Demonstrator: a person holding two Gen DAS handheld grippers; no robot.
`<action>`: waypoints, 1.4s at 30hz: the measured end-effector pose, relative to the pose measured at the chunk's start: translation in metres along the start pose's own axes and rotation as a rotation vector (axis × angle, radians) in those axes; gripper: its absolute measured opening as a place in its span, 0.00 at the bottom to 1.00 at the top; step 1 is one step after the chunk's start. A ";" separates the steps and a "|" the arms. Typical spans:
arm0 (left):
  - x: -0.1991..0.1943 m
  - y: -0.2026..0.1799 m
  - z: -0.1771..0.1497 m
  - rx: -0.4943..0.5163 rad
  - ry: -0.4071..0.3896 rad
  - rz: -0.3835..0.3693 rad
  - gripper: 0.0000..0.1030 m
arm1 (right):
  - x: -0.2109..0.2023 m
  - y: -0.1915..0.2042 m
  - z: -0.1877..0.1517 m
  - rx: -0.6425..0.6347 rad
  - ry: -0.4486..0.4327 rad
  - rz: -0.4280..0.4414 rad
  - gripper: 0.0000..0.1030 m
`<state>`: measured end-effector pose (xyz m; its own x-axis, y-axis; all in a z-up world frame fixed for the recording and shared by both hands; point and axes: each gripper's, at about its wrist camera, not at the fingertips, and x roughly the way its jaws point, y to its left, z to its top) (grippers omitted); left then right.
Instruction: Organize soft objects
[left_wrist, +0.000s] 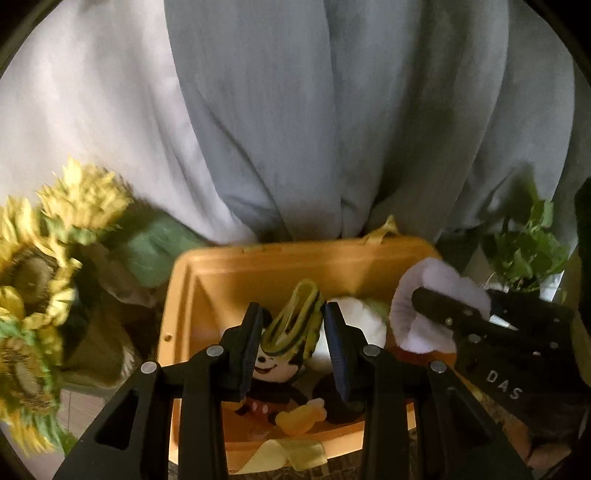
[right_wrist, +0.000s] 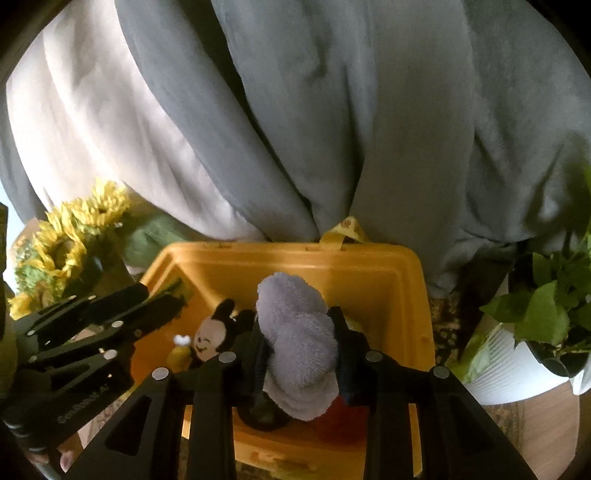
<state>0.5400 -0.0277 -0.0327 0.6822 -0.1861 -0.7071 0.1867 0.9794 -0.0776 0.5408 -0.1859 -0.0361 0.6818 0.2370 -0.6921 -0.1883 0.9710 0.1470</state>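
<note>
A yellow bin (left_wrist: 295, 258) (right_wrist: 280, 258) stands before me below grey curtains. My left gripper (left_wrist: 293, 328) is shut on a yellow and black striped soft piece (left_wrist: 295, 317), held over the bin. A Mickey Mouse plush (left_wrist: 271, 373) (right_wrist: 212, 334) lies in the bin below it, beside a white soft thing (left_wrist: 360, 317). My right gripper (right_wrist: 297, 332) is shut on a pale lilac fluffy soft toy (right_wrist: 295, 332) (left_wrist: 436, 295) over the bin's right part. Each gripper shows in the other's view: the right gripper (left_wrist: 428, 299) and the left gripper (right_wrist: 173, 295).
Artificial sunflowers (left_wrist: 40, 280) (right_wrist: 70, 243) stand left of the bin. A green plant (right_wrist: 546, 306) (left_wrist: 528, 251) in a white pot (right_wrist: 517, 373) stands at the right. Grey and white curtains (left_wrist: 295, 110) hang behind. A yellow ribbon (left_wrist: 284, 452) lies at the bin's near rim.
</note>
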 end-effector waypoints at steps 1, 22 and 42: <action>0.003 0.000 -0.001 -0.003 0.010 -0.001 0.35 | 0.002 -0.001 0.001 0.003 0.013 0.011 0.37; -0.085 -0.007 -0.035 -0.030 -0.081 0.175 0.82 | -0.083 0.006 -0.026 0.033 -0.067 -0.116 0.69; -0.232 -0.064 -0.123 -0.010 -0.341 0.351 1.00 | -0.226 0.022 -0.116 -0.047 -0.308 -0.178 0.89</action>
<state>0.2832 -0.0374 0.0502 0.8959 0.1414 -0.4212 -0.1012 0.9880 0.1164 0.3005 -0.2215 0.0418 0.8866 0.0688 -0.4573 -0.0746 0.9972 0.0055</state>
